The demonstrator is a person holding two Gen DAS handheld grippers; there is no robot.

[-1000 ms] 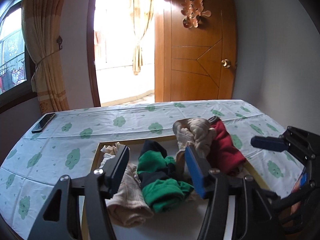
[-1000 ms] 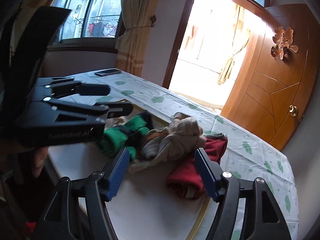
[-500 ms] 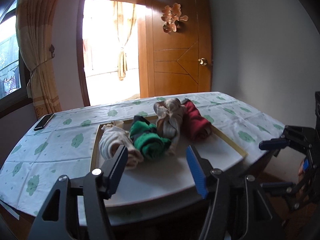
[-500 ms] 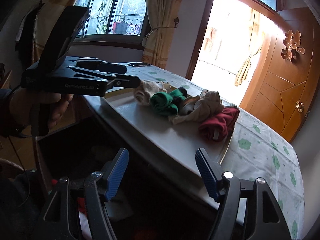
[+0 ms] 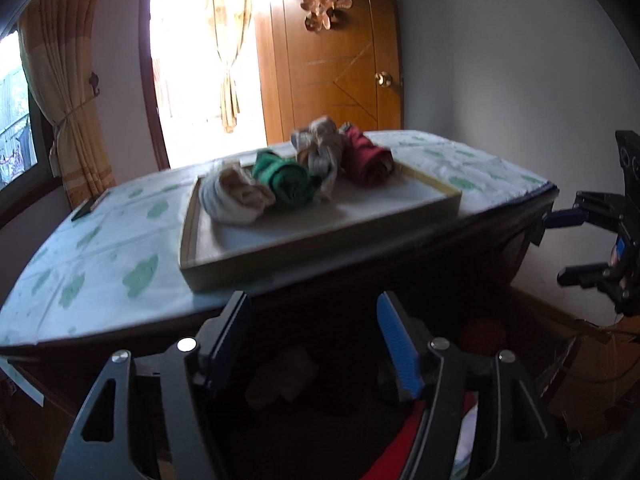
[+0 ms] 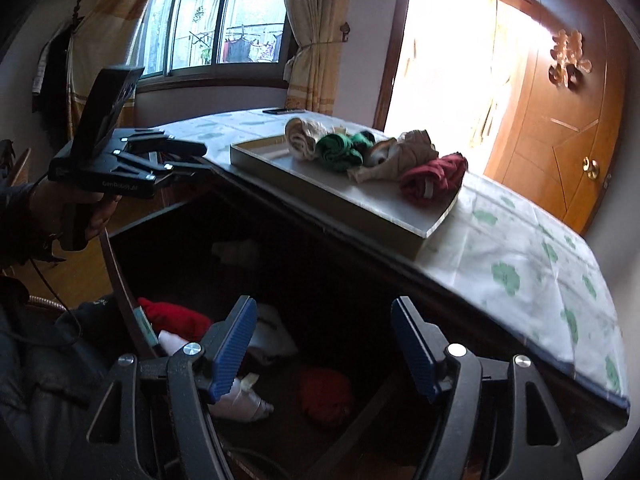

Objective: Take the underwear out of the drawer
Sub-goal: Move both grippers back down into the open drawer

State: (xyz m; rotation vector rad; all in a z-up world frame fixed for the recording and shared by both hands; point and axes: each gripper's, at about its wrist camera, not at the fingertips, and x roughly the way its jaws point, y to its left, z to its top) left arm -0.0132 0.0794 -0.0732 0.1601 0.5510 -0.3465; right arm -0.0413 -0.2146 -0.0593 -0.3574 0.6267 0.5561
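Note:
The open dark drawer (image 6: 132, 312) lies below the table edge, with rolled underwear inside: a red roll (image 6: 326, 396), another red piece (image 6: 176, 318) and white pieces (image 6: 236, 400). My right gripper (image 6: 322, 348) is open and empty above the drawer. My left gripper (image 5: 314, 340) is open and empty over the drawer's dark inside (image 5: 288, 376); it also shows in the right wrist view (image 6: 192, 156). Several rolled pieces lie on the tray (image 5: 320, 232): beige (image 5: 232, 198), green (image 5: 288, 182), tan (image 5: 320, 152) and dark red (image 5: 366, 158).
The table has a white cloth with green prints (image 5: 120, 248) (image 6: 520, 256). A phone (image 5: 90, 207) lies at its far left. A wooden door (image 5: 340, 68) and a bright doorway stand behind. A window with curtains (image 6: 224, 20) is at the left.
Both grippers have pulled back from the tray and dropped below the table edge, over the open drawer. The rolls on the tray have stayed in place.

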